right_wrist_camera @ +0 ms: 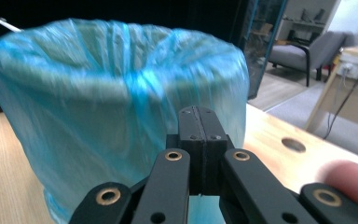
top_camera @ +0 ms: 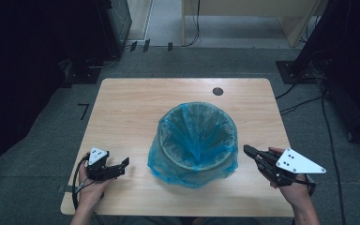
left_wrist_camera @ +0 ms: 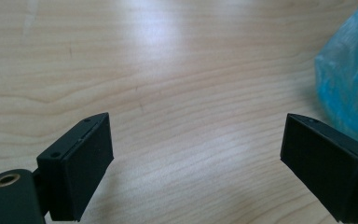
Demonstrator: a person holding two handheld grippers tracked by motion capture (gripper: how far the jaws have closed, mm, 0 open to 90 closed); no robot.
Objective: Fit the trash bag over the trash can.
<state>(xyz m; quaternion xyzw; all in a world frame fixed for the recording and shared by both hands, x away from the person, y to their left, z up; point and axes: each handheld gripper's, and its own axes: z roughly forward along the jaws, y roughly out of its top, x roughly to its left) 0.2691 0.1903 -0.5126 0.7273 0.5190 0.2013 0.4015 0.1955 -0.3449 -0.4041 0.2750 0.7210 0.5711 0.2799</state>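
Note:
A round bin lined with a blue plastic bag (top_camera: 197,140) stands in the middle of the wooden table (top_camera: 131,108), its mouth open and the bag folded over the rim. My left gripper (top_camera: 123,166) lies low over the table left of the bin, pointing at it. In the left gripper view its jaws stand wide apart over bare wood, left gripper (left_wrist_camera: 196,163) open and empty, with the bag's edge (left_wrist_camera: 349,84) at the far right. My right gripper (top_camera: 247,150) hovers right of the bin, tip towards it. Its pads meet with nothing between them, right gripper (right_wrist_camera: 199,121) shut, just short of the bag (right_wrist_camera: 112,93).
A round cable hole (top_camera: 218,91) sits near the table's far edge, also seen as the hole (right_wrist_camera: 293,144) behind the bin. Black stand bases and cables (top_camera: 304,101) lie on the floor around the table. A grey armchair (right_wrist_camera: 298,51) stands far off.

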